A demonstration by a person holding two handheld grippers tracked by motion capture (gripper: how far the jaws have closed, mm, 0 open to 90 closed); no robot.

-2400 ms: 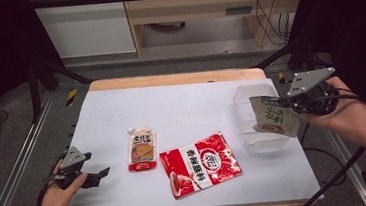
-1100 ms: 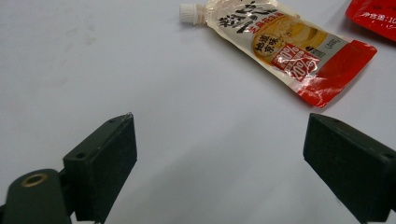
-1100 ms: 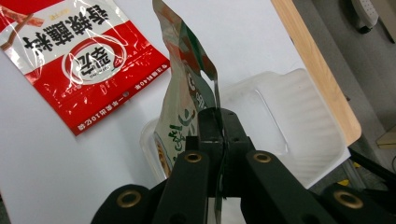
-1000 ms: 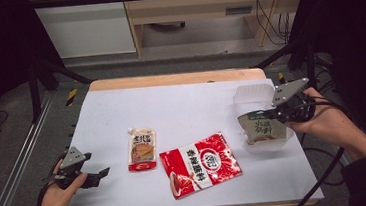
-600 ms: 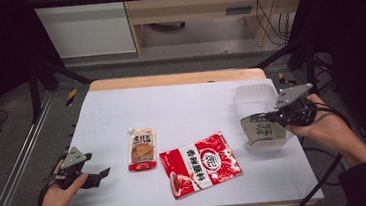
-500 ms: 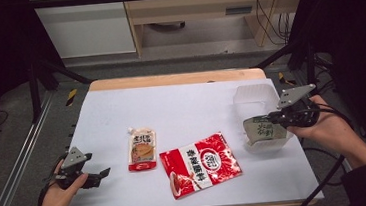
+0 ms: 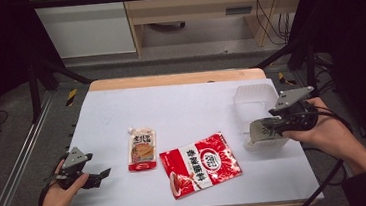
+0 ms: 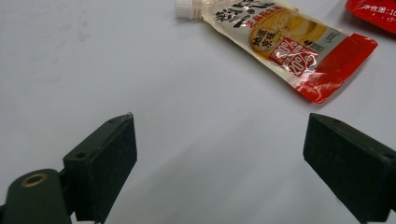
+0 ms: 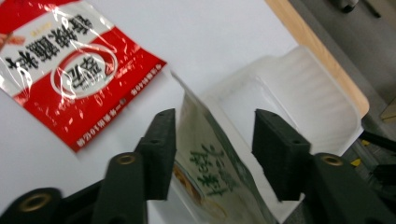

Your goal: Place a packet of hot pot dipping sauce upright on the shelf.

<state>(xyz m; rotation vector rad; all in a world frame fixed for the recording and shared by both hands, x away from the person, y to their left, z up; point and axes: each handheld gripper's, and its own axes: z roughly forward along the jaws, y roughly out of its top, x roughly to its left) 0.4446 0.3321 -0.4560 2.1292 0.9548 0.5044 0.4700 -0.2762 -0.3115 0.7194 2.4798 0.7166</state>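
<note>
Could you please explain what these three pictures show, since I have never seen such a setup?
A person sits at a white table with a hand-held gripper in each hand. One picture looks down from above; the other two come from cameras riding on the grippers.

The left hand-held gripper rests open near a spouted sauce pouch and a red packet.

The right hand-held gripper has just been opening its jaws. A green-printed packet stands between them, over a clear plastic tub, apparently released.

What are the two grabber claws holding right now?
Nothing. The right gripper has just been opening; the green-printed foil packet stands loose between its jaws over the clear plastic tray. The left gripper is open.
</note>
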